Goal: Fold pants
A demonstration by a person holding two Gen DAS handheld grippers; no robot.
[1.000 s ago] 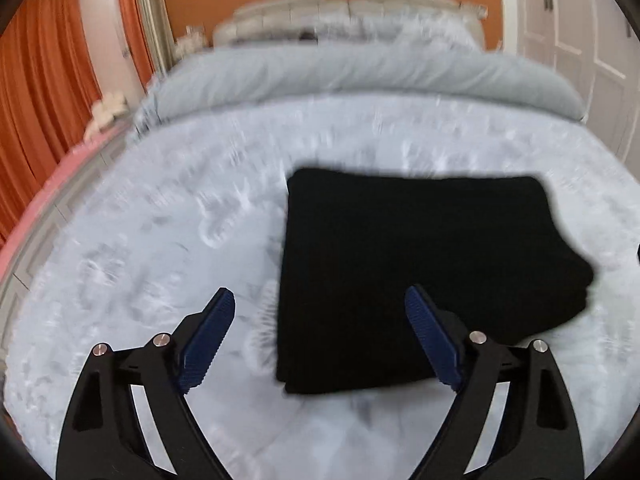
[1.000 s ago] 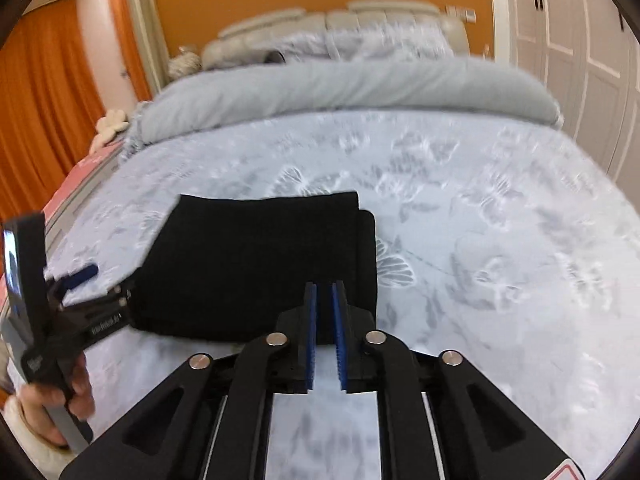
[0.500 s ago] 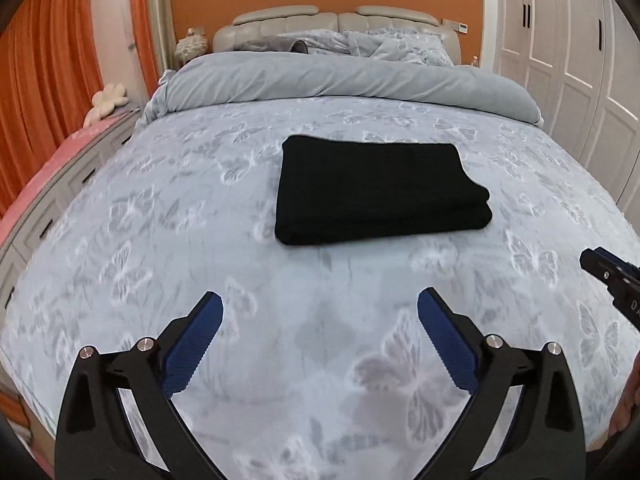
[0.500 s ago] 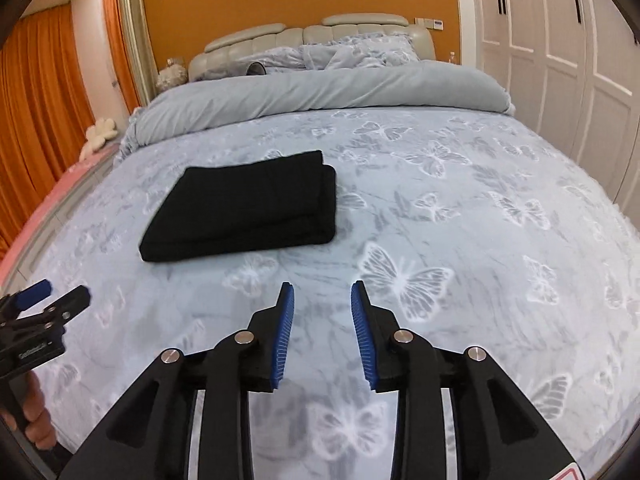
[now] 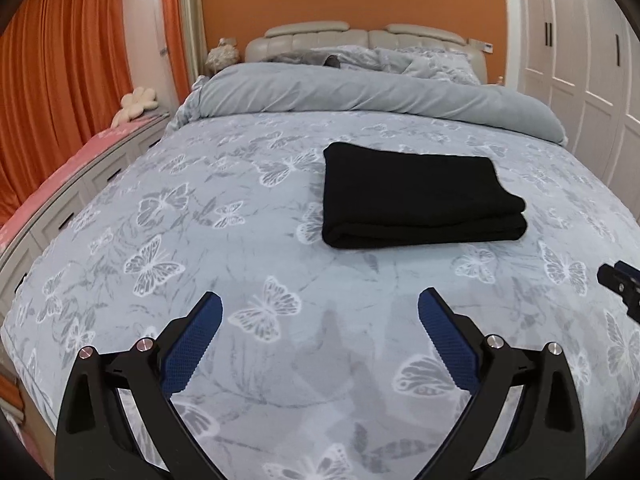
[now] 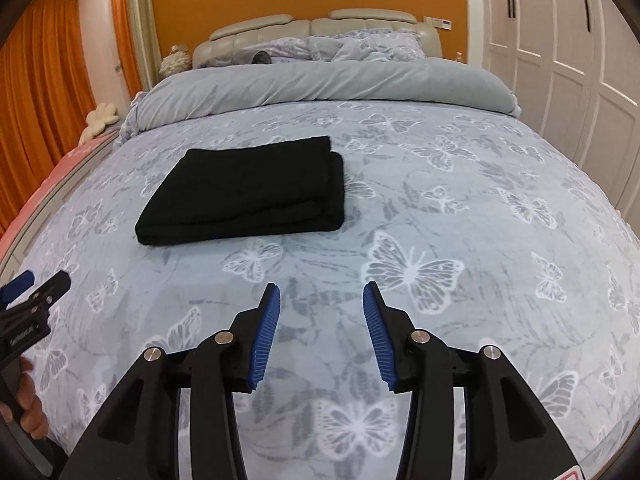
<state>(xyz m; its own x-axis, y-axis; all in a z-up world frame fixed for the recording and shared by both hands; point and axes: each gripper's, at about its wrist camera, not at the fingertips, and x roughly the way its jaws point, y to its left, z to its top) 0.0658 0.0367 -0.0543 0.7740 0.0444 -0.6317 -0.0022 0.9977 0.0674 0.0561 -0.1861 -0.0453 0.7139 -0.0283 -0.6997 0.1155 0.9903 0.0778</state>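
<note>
- The black knitted pants (image 5: 420,192), folded into a thick flat rectangle of several layers, lie on the wide bed with the pale blue butterfly-print cover (image 5: 240,264), about in the middle of it, and nothing touches them.
- The stack is compact with its edges lined up, so I judge that the folding is finished and that the pants are left there as the final result.
- The left gripper (image 5: 318,320) hangs above the bare cover near the foot of the bed, well apart from the pants; its jaws stand wide apart with nothing between them, which fits a tool that has let go of the cloth.
- The right gripper (image 6: 321,312) is in a similar place, also clear of the pants; its jaws are opening and are empty, only the cover is seen in the gap.
- Both grippers point toward the pants from the near side, probably because the person stands at the foot of the bed.
- At the left edge of the right wrist view, fingers (image 6: 28,400) hold the other tool's handle.
- Small white letters are printed on that tool's black body, but they are too small to read; a framed picture on the orange wall shows no legible text.
</note>
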